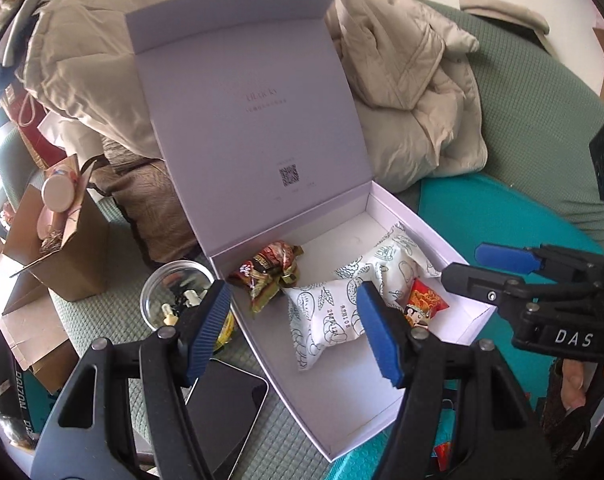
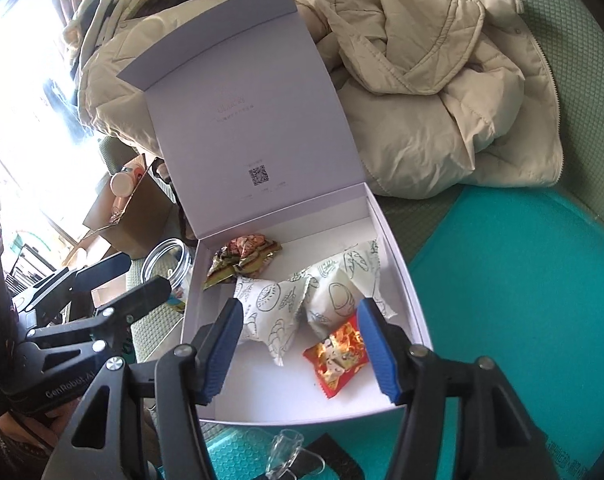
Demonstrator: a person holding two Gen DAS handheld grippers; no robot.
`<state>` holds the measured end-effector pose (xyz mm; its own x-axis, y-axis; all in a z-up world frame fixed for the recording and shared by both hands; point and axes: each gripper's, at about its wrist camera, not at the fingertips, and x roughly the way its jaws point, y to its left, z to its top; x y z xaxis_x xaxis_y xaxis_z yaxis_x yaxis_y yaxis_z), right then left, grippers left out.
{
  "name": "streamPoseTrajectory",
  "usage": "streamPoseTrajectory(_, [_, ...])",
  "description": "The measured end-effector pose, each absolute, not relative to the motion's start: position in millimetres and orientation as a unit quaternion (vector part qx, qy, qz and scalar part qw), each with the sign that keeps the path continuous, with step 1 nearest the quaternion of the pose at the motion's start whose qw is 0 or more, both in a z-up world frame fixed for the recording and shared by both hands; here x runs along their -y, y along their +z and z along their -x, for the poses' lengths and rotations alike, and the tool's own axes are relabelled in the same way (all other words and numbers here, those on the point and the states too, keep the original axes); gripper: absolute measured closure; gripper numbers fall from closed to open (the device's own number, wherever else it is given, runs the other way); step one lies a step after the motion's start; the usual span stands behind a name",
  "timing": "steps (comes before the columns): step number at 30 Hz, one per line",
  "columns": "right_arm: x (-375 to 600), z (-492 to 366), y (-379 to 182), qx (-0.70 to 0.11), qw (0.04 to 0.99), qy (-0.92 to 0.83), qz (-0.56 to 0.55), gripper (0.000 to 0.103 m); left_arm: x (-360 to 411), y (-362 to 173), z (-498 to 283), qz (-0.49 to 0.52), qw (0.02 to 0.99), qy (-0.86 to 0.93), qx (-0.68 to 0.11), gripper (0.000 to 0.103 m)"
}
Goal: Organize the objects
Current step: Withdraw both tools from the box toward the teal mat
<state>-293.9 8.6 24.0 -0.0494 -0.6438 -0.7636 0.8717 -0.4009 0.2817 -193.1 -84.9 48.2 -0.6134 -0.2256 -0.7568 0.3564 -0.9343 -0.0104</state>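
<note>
A white gift box lies with its lid standing up behind it. Inside are a brown-red snack packet, two white packets with green drawings, and a small red packet. My left gripper hovers open above the box's near-left side, nothing between its blue pads. My right gripper hangs open over the white packets and the red packet, apart from them. Each gripper shows in the other's view: the right gripper and the left gripper.
Left of the box stand a clear glass jar, a dark phone and a brown carton with a pink bottle. A beige padded jacket is heaped behind the lid. A teal mat lies on the right.
</note>
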Motion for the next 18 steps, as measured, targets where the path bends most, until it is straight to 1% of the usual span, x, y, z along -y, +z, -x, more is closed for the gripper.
streamPoseTrajectory(5, [-19,281,45,-0.135,0.537,-0.724,-0.411,0.043,86,60,180,-0.397,0.166,-0.899,-0.082,0.039])
streamPoseTrajectory(7, [-25,276,55,-0.131,0.538,-0.731,-0.398,0.042,84,65,174,-0.391,0.166,-0.902,-0.08,0.037])
streamPoseTrajectory(9, [-30,272,64,-0.128,0.535,-0.741,-0.386,0.04,82,70,168,-0.384,0.164,-0.905,-0.079,0.034])
streamPoseTrajectory(11, [-36,268,72,-0.126,0.533,-0.749,-0.373,0.036,80,75,162,-0.379,0.163,-0.908,-0.078,0.033])
streamPoseTrajectory(18, [-62,247,103,-0.117,0.527,-0.775,-0.33,0.032,71,93,137,-0.352,0.157,-0.919,-0.082,0.026])
